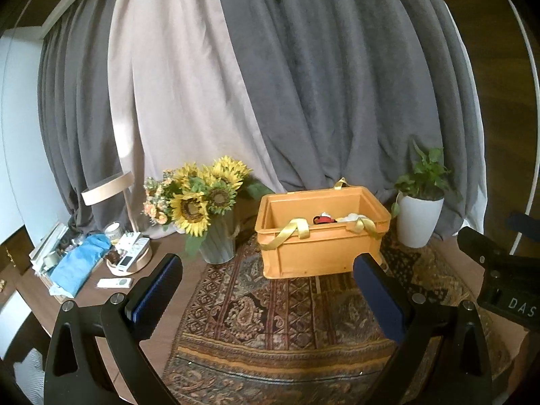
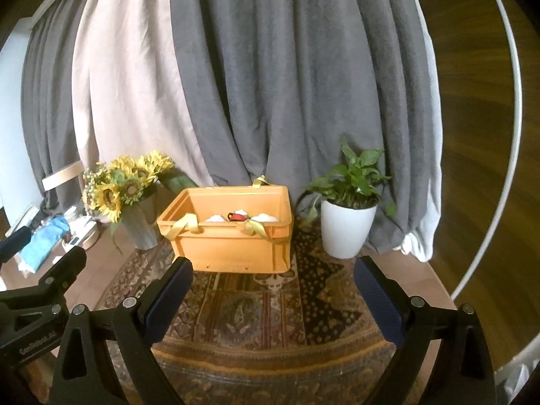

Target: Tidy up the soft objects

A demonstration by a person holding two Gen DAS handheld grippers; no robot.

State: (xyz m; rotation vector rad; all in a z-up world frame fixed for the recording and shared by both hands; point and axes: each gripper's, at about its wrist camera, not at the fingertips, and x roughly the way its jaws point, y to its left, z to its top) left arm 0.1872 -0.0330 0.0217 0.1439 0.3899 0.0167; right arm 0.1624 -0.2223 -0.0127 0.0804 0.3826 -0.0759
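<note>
Left gripper (image 1: 268, 281) empty, crate (image 1: 320, 249) contents half-hidden

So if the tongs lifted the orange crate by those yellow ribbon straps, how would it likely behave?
The straps look like thin satin, draped limp over the rim, so they would probably slip and bunch in a grip. The orange crate looks like rigid plastic and should keep its shape. It seems lightly loaded with soft items, so it may swing or tilt.
</note>
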